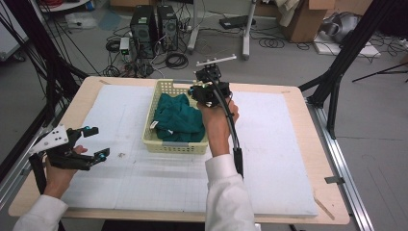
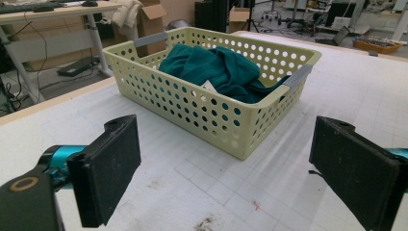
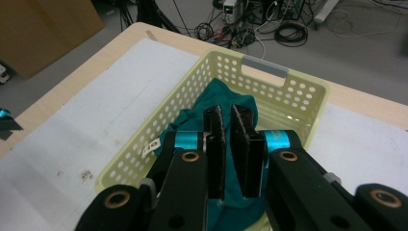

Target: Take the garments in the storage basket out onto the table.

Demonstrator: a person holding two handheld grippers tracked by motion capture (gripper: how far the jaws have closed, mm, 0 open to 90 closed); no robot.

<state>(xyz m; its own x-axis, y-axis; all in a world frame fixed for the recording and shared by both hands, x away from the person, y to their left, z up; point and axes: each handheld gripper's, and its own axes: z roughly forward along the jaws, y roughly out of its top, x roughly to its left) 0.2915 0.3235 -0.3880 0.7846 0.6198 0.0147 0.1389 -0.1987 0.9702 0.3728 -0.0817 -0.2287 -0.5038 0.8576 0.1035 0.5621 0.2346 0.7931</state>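
Note:
A pale yellow perforated basket (image 1: 175,144) stands on the white mat at the table's middle, and a crumpled teal cloth (image 1: 178,118) with a white label lies inside it. My right gripper (image 1: 199,91) hovers over the basket's far right part, above the cloth (image 3: 219,94). Its jaws are shut with only a thin slit between them and nothing in it (image 3: 227,113). My left gripper (image 1: 97,142) is held low at the table's left, jaws wide open and empty (image 2: 231,168), facing the basket (image 2: 211,110) and the cloth (image 2: 216,67).
A white gridded mat (image 1: 288,159) covers most of the wooden table (image 1: 332,211). Black frame legs (image 1: 337,72) stand at the right and left corners. Computer towers (image 1: 151,29) and cables sit on the floor behind.

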